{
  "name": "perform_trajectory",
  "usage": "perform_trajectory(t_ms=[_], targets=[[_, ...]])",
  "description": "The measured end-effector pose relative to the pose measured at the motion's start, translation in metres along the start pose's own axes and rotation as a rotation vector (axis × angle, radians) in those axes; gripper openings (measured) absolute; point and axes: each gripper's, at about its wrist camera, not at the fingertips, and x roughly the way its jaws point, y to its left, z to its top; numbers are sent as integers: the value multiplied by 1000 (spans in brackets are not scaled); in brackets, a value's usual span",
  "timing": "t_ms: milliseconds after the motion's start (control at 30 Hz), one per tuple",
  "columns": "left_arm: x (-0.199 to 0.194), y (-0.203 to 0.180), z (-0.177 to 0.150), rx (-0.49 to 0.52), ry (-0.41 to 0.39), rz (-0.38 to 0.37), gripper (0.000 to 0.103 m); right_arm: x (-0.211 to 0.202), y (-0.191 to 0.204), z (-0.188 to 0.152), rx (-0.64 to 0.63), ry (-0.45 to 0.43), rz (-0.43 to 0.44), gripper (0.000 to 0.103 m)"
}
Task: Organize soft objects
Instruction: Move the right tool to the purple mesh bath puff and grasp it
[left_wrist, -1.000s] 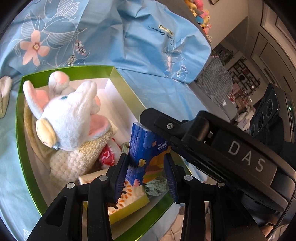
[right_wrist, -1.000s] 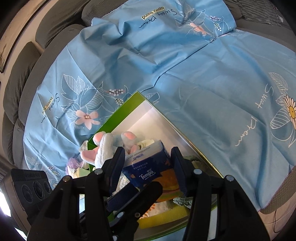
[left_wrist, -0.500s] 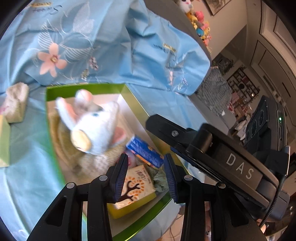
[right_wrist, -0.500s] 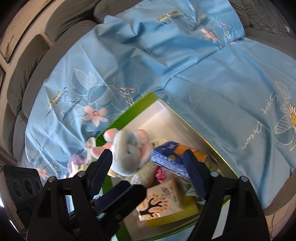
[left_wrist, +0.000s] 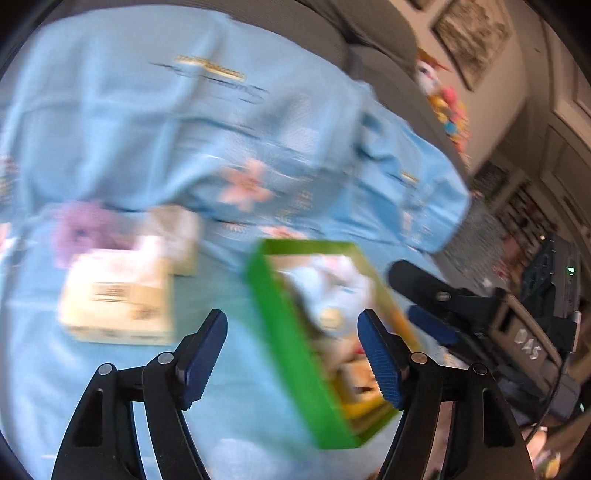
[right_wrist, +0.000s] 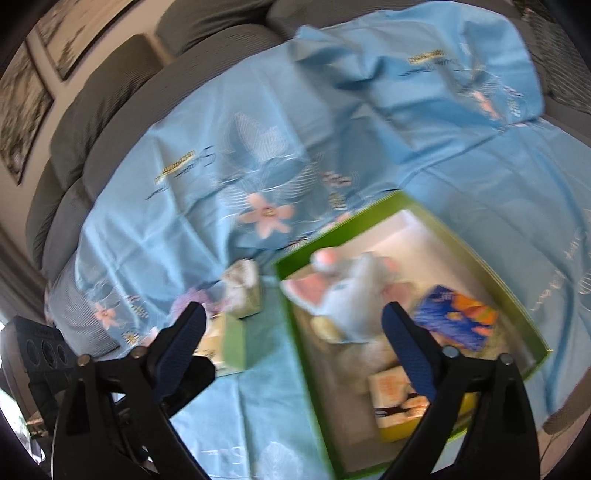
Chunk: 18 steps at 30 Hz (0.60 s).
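Note:
A green box (right_wrist: 369, 218) lies on the blue flowered sheet (right_wrist: 229, 122). In it are a white and pink plush (right_wrist: 347, 291), a blue tissue pack (right_wrist: 454, 321) and a cream pack (right_wrist: 395, 391). My right gripper (right_wrist: 295, 347) hovers above the box's left wall, its jaws opening wide with nothing held. The left wrist view is blurred. There my left gripper (left_wrist: 291, 354) hangs over the green box (left_wrist: 288, 332), its jaws opening and empty. Left of the box lie a cream tissue pack (left_wrist: 118, 306), a purple soft thing (left_wrist: 85, 229) and a beige cloth (left_wrist: 177, 229).
The sheet covers a grey sofa (right_wrist: 110, 85). The other gripper's black body (left_wrist: 461, 310) shows right of the box in the left wrist view. A shelf with colourful toys (left_wrist: 447, 110) stands beyond the sofa's end.
The blue tissue pack stood upright between the fingers and now lies in the box. Both grippers rose and swung left, and both jaws opened wider.

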Motion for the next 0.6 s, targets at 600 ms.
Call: perform_trajectory(t_ms=[600], targets=[[-40, 203, 4, -355, -93, 265, 74, 170, 169, -22, -303, 339, 102, 98]])
